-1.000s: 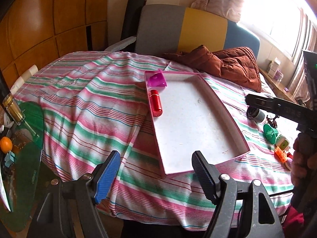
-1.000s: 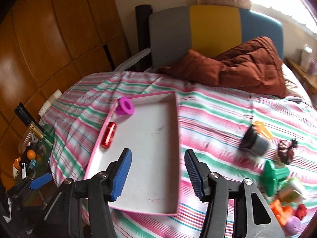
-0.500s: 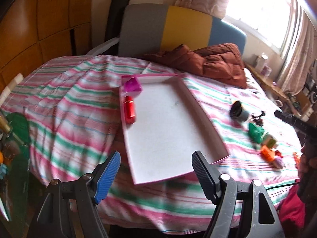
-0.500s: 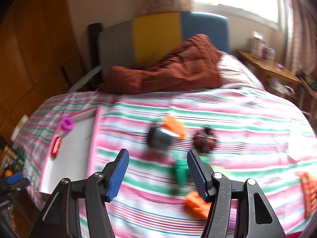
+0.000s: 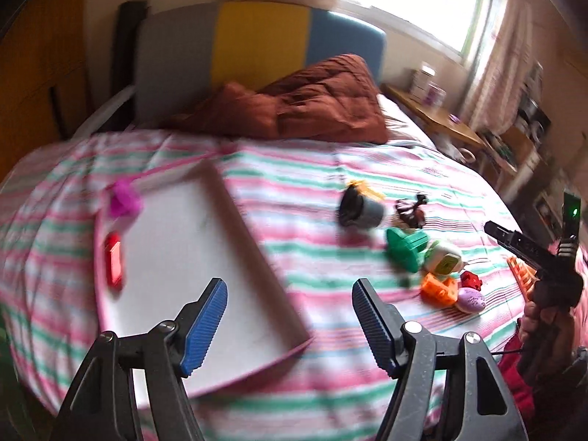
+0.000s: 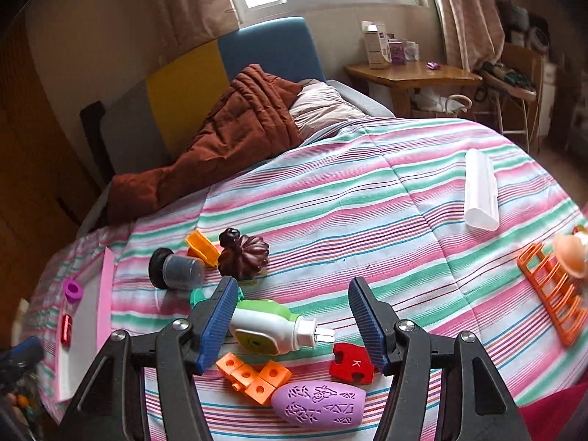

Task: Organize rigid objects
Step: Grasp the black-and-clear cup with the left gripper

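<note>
Both grippers have swung rightward since the earlier frames, away from the tray and toward the loose toys. Right gripper [image 6: 290, 316]: fingers spread wide, gripping nothing, poised over the white-and-green plug-in device [image 6: 270, 325], which lies between them. Just nearer the tool lie the red puzzle piece [image 6: 351, 364], orange linked cubes [image 6: 253, 373] and purple embossed egg [image 6: 319, 404]. Beyond the fingertips sit the dark ribbed ornament [image 6: 244, 253] and the grey jar on its side [image 6: 176, 268]; far right, the orange rack [image 6: 551, 286] and white tube [image 6: 479, 194]. Left gripper [image 5: 288, 310]: fingers likewise spread and empty. Ahead and to its left the pink-rimmed tray [image 5: 235, 220] rests on the striped bedspread [image 5: 305, 183], containing a red capsule-like item [image 5: 114, 259], blurred, and a magenta ring [image 5: 125, 198] near its far corner.
</note>
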Available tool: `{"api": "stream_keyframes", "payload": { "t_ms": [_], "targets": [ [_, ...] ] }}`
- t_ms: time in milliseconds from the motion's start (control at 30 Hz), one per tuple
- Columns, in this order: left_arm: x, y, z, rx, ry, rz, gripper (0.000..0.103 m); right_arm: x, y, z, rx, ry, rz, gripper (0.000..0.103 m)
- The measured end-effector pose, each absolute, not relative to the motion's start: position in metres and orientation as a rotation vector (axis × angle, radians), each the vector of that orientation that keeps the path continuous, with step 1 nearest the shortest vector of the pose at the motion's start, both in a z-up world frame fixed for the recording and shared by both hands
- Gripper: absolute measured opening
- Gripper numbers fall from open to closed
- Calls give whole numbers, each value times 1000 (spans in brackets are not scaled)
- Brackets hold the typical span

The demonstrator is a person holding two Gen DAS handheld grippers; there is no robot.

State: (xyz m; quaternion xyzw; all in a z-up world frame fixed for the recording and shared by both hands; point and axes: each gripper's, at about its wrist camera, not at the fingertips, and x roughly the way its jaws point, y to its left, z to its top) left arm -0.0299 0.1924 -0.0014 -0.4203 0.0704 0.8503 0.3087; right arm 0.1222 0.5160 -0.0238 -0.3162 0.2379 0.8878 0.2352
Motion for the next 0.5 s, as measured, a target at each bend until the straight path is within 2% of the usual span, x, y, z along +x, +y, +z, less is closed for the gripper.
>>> {"api": "stream_keyframes", "payload": {
  "t_ms": [67,233,500],
  "targets": [
    [-36,222,-6,-1099,241,2203,72,126,518,-21,-853,665,2434,66],
    [-60,285,-27,-1115,313,2117,82,130,523,-18,-828,714,2433,70],
    [-88,355,-51,-1142,396,2069,86,128,523,-17,-834,714,2446,73]
  ]
}}
